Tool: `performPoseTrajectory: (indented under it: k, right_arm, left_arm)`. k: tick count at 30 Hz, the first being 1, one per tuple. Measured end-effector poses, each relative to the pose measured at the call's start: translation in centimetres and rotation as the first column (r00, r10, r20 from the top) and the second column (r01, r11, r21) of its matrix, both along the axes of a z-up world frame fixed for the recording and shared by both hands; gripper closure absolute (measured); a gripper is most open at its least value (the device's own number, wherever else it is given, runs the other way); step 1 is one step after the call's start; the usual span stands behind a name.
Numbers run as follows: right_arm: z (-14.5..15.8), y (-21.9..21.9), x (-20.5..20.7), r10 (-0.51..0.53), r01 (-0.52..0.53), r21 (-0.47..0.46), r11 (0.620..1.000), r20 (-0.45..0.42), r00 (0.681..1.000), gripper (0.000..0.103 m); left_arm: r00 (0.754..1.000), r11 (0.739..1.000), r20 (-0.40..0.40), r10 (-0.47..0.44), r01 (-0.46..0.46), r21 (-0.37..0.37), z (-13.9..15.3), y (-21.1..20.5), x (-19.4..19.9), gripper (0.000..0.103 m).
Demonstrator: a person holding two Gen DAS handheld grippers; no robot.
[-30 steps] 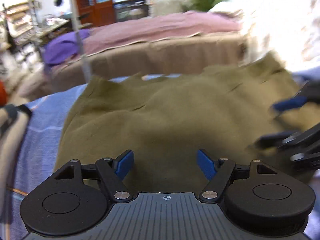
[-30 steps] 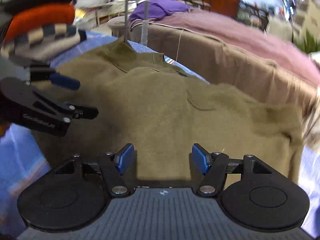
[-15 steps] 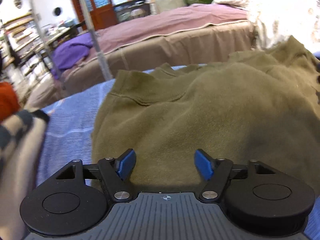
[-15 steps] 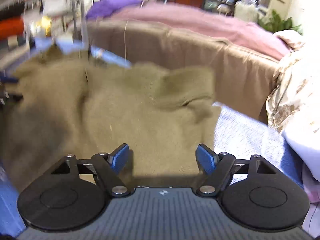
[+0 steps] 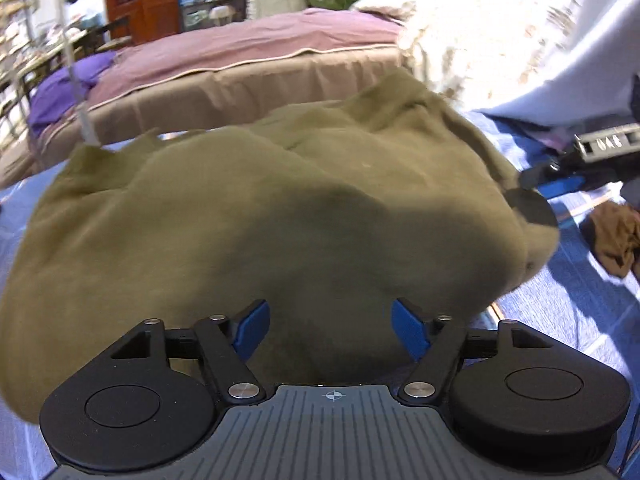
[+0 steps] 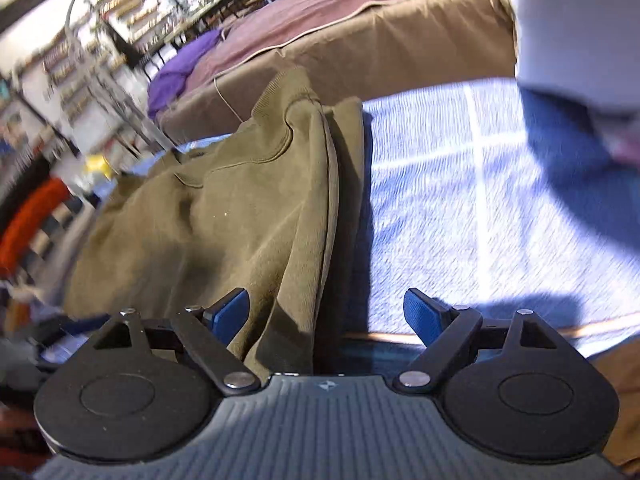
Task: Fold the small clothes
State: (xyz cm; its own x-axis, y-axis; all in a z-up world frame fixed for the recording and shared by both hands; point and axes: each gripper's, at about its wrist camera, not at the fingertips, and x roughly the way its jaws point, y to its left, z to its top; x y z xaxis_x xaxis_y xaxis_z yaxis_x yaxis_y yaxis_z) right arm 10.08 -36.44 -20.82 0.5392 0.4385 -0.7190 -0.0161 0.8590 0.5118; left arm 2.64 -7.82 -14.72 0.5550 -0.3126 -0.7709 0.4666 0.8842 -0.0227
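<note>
An olive-green sweatshirt (image 5: 260, 216) lies folded and rumpled on a blue striped cloth (image 5: 568, 304). My left gripper (image 5: 331, 330) is open and empty, just above the garment's near edge. In the right wrist view the sweatshirt (image 6: 224, 216) fills the left half, its folded right edge and ribbed cuff running toward my right gripper (image 6: 327, 316), which is open with that edge between its fingers. The right gripper also shows in the left wrist view (image 5: 560, 184) at the garment's right edge.
A bed with a mauve cover (image 5: 248, 52) and brown skirt stands beyond the cloth. A brown garment (image 5: 616, 240) lies at the right. Orange and striped folded clothes (image 6: 28, 228) are stacked at the left. A white floral quilt (image 5: 500, 20) is at the back right.
Both grippers stayed open. The right gripper swung to the sweatshirt's right folded edge. The left view turned right, so the garment now fills it and the right gripper has come into sight.
</note>
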Motion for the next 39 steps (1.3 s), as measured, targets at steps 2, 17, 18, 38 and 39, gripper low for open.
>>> performPoseTrajectory:
  k: [2, 17, 18, 38, 39]
  right_arm:
    - [-1.2, -0.5, 0.2, -0.028, 0.03, 0.087, 0.996, -0.02, 0.999, 0.016]
    - [-1.8, 1.8, -2.9, 0.25, -0.249, 0.049, 0.967, -0.037, 0.967, 0.091]
    - [-1.4, 1.9, -2.8, 0.279, -0.278, 0.023, 0.96, -0.04, 0.96, 0.092]
    - [3.1, -2.4, 1.7, 0.247, -0.228, -0.16, 0.961, 0.11, 0.963, 0.013]
    - [3.1, -1.3, 2.5, 0.267, -0.245, -0.179, 0.953, 0.11, 0.957, 0.015]
  left_arm:
    - [1.0, 0.999, 0.018, -0.02, 0.019, 0.031, -0.3, -0.8, 0.6, 0.0]
    - [0.992, 0.992, -0.118, 0.05, -0.035, 0.125, -4.6, -0.5, 5.0, 0.004]
    - [0.991, 0.992, -0.122, 0.049, -0.034, 0.122, -4.5, -0.4, 5.0, 0.004]
    - [0.995, 0.988, -0.043, -0.089, 0.083, -0.131, 1.1, -5.8, -1.5, 0.0]
    - [0.993, 0.985, -0.027, -0.117, 0.112, -0.131, 1.1, -7.3, -2.3, 0.0]
